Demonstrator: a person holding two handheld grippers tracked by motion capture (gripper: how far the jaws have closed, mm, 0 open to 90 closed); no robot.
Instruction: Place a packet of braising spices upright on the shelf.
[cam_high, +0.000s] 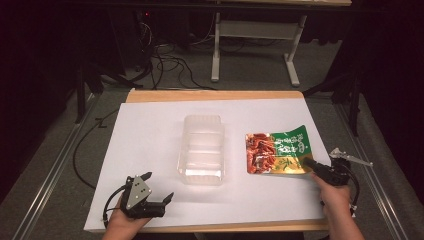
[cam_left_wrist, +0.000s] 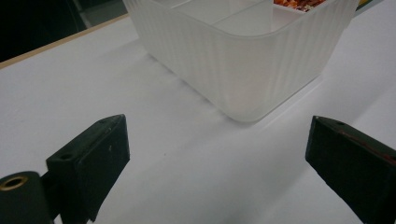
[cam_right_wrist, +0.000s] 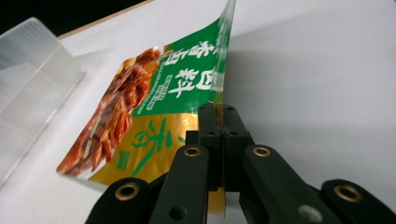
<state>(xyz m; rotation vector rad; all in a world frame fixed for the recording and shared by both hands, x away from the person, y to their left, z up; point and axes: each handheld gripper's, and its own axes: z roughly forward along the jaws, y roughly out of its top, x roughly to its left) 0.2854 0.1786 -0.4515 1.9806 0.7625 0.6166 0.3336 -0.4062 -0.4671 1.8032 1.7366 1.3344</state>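
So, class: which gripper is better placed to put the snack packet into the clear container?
Right. The right gripper is shut on the snack packet, beside the clear container; the left gripper is open and holds nothing.

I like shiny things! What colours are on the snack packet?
Snack packet: green, gold and red-orange; right gripper view.

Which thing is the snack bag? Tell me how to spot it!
Find the white table and the clear ribbed plastic box in its middle. Just right of that box lies the flat, shiny green, gold and red snack pouch, pinched at its near corner by the right tool. It is the one colourful thing there.
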